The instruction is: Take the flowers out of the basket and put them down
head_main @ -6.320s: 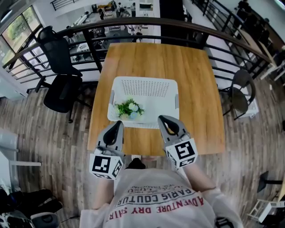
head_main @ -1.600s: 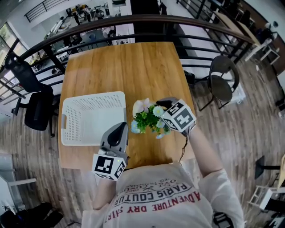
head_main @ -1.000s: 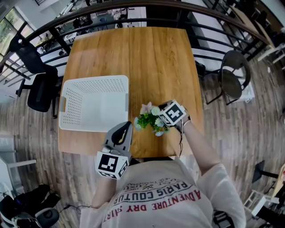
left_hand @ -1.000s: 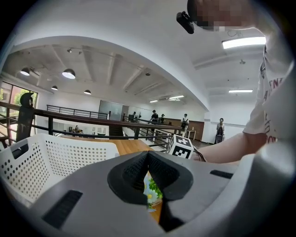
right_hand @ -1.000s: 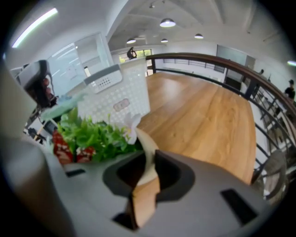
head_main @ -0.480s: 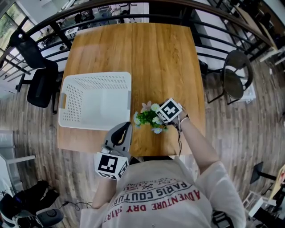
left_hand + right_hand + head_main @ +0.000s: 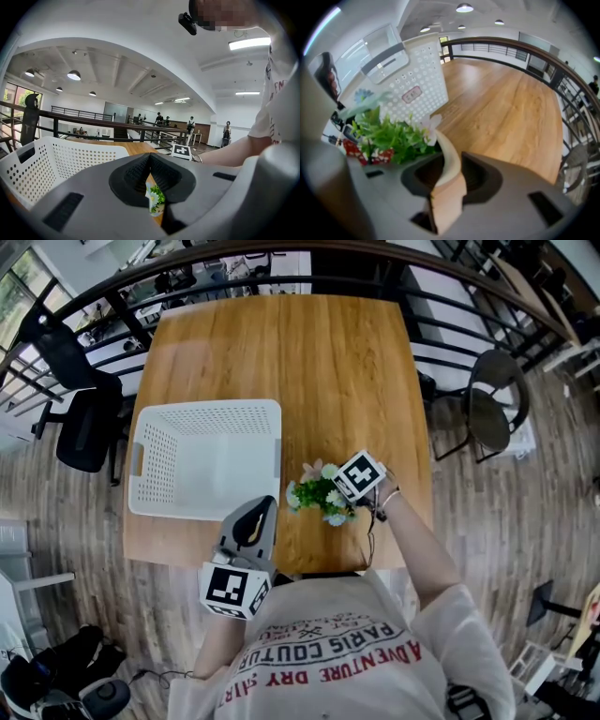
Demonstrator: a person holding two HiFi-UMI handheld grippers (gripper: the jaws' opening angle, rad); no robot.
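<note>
A small pot of green leaves with white and pink flowers (image 7: 319, 493) stands on the wooden table (image 7: 328, 362), just right of the white perforated basket (image 7: 206, 409). My right gripper (image 7: 345, 491) is at the pot's right side. In the right gripper view the pot's beige rim (image 7: 447, 159) stands between the jaws of the right gripper (image 7: 450, 174), which are opening, with dark gaps on both sides. The flowers (image 7: 389, 136) rise to its left. My left gripper (image 7: 262, 507) hovers shut at the table's near edge, holding nothing. Past the left gripper (image 7: 150, 157) the flowers (image 7: 154, 199) show through.
The basket (image 7: 61, 159) holds nothing and sits on the table's left half; it also appears as the basket (image 7: 417, 79) behind the flowers. A black railing (image 7: 281, 259) runs past the table's far edge. A black office chair (image 7: 80, 418) stands left, a round chair (image 7: 492, 413) right.
The flowers have left the basket and now sit on the table right of it, carried there by my right gripper. Over the last second they sank slightly. The left gripper stayed put.
</note>
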